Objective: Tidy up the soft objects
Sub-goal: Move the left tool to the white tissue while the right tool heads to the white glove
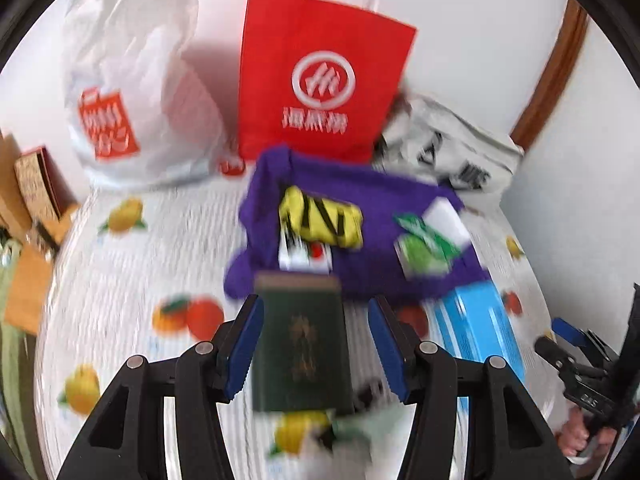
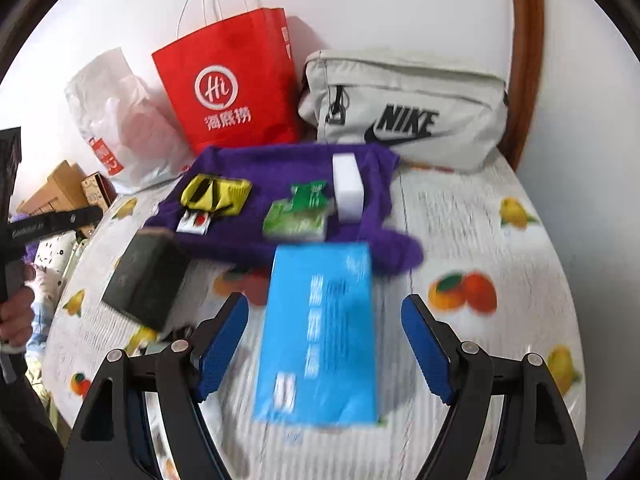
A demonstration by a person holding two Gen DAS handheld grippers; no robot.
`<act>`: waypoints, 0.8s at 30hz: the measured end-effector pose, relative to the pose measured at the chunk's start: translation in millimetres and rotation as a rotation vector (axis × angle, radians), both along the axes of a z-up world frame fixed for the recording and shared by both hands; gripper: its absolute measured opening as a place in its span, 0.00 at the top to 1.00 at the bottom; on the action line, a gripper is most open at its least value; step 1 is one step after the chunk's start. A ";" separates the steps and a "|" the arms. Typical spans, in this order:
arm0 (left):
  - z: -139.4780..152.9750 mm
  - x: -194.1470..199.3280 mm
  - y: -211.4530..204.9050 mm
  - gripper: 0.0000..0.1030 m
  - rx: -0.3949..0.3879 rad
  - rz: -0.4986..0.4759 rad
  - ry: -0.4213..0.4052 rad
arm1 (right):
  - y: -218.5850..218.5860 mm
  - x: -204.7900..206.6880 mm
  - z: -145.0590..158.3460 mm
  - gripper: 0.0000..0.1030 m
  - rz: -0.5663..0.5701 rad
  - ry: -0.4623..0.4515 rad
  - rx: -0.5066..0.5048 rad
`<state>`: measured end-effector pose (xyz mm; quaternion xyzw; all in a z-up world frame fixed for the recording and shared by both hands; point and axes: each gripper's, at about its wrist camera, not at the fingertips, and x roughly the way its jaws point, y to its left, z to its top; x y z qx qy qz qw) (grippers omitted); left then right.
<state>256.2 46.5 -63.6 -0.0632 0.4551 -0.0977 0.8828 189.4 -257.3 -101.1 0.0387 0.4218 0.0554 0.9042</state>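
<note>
A purple cloth (image 1: 380, 196) (image 2: 280, 164) lies spread on the fruit-print tablecloth (image 1: 120, 280). On the cloth rest a yellow-and-black pouch (image 1: 320, 220) (image 2: 216, 194), a green packet (image 1: 424, 248) (image 2: 298, 216), a white sponge block (image 1: 448, 216) (image 2: 348, 188) and a small white-and-red packet (image 1: 306, 258). My left gripper (image 1: 316, 344) is open over a dark green box (image 1: 300, 360) (image 2: 144, 280) that lies on the table. My right gripper (image 2: 324, 344) is open, and a blue box (image 2: 320, 340) (image 1: 476, 328) lies flat between its fingers with gaps on both sides.
Against the back wall stand a red paper bag (image 1: 320, 80) (image 2: 232, 88), a white plastic bag (image 1: 132, 100) (image 2: 120, 120) and a grey Nike bag (image 2: 404, 116). Cardboard boxes (image 1: 36, 188) sit beyond the table's left edge. A hand (image 2: 16, 312) holds the left gripper's handle.
</note>
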 end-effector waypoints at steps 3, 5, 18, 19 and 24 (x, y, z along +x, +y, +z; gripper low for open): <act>-5.8 -32.6 -2.7 0.50 0.010 -0.022 0.004 | 7.9 -22.4 -5.7 0.24 0.017 0.009 -0.027; -8.3 -51.2 -2.4 0.49 0.008 -0.029 0.001 | 12.8 -39.7 -10.0 0.24 0.027 0.020 -0.024; -30.0 -126.0 10.0 0.41 -0.008 -0.008 0.013 | 66.5 -99.8 -32.0 0.24 0.195 0.046 0.021; -30.0 -132.1 9.5 0.40 -0.016 -0.016 0.008 | 69.4 -102.9 -30.9 0.24 0.196 0.037 0.021; -43.9 -151.8 -1.8 0.40 -0.066 -0.074 0.013 | 67.8 -114.9 -30.7 0.24 0.176 0.024 0.032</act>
